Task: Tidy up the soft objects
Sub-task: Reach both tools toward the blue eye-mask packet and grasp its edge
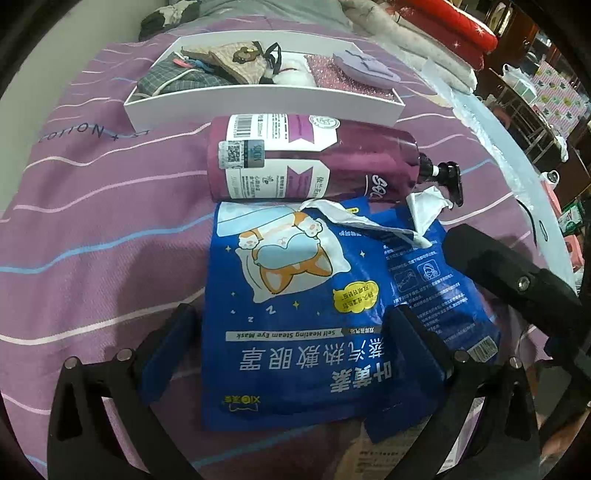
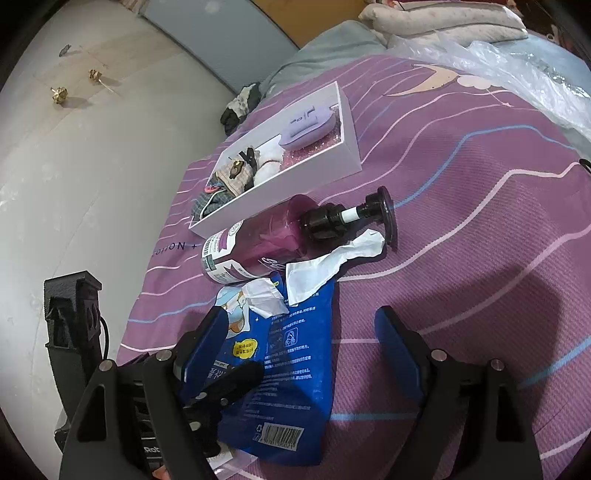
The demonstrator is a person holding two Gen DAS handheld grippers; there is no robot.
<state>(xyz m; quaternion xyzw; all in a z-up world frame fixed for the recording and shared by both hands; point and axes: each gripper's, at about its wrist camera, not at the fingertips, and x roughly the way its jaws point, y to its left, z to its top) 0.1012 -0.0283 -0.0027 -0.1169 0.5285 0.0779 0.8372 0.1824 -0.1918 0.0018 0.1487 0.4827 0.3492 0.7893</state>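
Two overlapping blue steam eye mask packets [image 1: 295, 295] with torn white tops lie flat on the purple striped bedspread [image 1: 92, 240]. My left gripper [image 1: 293, 343] hovers over them, open, with its fingers on either side of the front packet with the dog picture. In the right wrist view the packets [image 2: 291, 369] lie below my right gripper [image 2: 304, 347], which is open too, one finger over the packets' left edge and the other over bare bedspread. A white tray [image 1: 258, 101] further back holds soft pouches and a lavender item [image 1: 365, 68].
A purple pump bottle [image 1: 314, 158] lies on its side between the packets and the tray. A crumpled white scrap [image 2: 332, 258] sits by its pump. Folded bedding [image 1: 406, 33] and clear plastic [image 2: 517, 74] lie to the right, and the floor [image 2: 74, 166] drops off past the bed's left edge.
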